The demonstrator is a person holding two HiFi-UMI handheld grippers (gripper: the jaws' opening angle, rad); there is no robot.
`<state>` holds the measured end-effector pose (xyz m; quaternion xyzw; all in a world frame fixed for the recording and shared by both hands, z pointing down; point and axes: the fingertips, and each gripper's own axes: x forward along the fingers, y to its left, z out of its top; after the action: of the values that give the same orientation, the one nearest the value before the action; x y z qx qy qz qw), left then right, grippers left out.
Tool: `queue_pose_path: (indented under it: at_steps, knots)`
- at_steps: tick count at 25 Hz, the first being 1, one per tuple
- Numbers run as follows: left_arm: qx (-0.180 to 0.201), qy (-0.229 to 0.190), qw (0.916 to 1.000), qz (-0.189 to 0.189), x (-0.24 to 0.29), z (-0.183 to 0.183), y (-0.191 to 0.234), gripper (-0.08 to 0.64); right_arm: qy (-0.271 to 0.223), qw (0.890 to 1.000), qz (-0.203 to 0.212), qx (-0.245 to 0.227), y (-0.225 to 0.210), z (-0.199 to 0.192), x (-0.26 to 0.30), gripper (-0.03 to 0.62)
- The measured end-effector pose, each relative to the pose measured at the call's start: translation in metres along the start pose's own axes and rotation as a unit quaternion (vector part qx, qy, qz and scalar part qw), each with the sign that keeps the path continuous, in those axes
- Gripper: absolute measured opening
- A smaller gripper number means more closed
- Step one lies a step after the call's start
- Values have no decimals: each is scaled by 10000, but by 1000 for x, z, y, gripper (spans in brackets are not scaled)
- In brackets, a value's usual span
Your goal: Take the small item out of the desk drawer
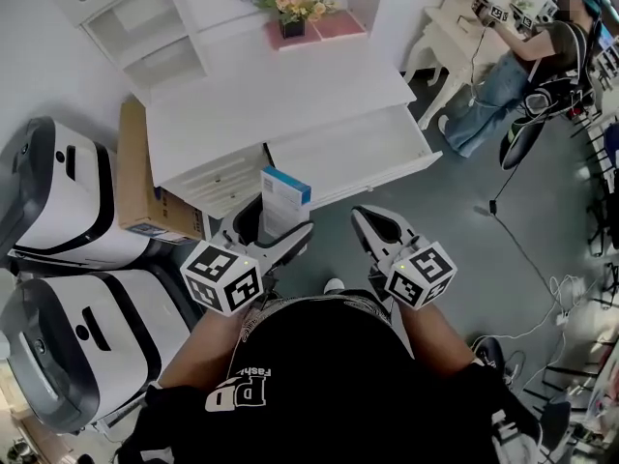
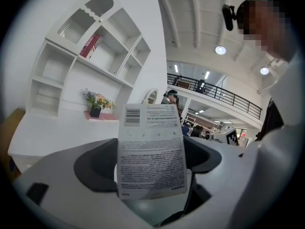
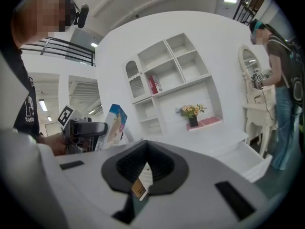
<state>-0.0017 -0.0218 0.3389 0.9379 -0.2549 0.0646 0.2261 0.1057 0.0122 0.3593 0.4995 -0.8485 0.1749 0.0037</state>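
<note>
The left claw is clamped on the box just outside the open drawer; best grip it firmly and upright, with the right claw closed alongside.

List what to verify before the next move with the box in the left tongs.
1. Grip on the box: ok. It stands upright between the jaws of the left tongs.
2. Box out of the drawer: ok. It is held in front of the desk, apart from the drawer.
3. Drawer shut: not ok. It stands pulled out.
4. Right tongs free: cannot tell. The jaws are together, but a small tan tag shows at the seam.
5. Room on the desk top: ok. Only a flower pot stands at the back.
</note>
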Motion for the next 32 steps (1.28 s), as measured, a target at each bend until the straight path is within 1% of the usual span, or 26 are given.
queue_pose_path:
  at_steps: [6, 13, 16, 24, 32]
  knots:
    - [-28, 65, 9999, -111, -28, 0, 31, 443, -58, 9998, -172, -70, 29, -3, 28, 6]
    - [-72, 181, 9992, -350, -42, -7, 45, 443, -11, 9990, -443, -90, 44, -10, 43, 6]
    - [-88, 191, 9990, -395, -43, -7, 47, 443, 18, 9987, -507, -73, 46, -11, 45, 6]
    - [-117, 160, 9990, -391, -40, -12, 50, 443, 95, 9984, -547, -94, 46, -14, 47, 6]
    - [-99, 107, 9992, -368, -42, -10, 48, 443, 82, 9988, -463, -142, 48, -11, 50, 6]
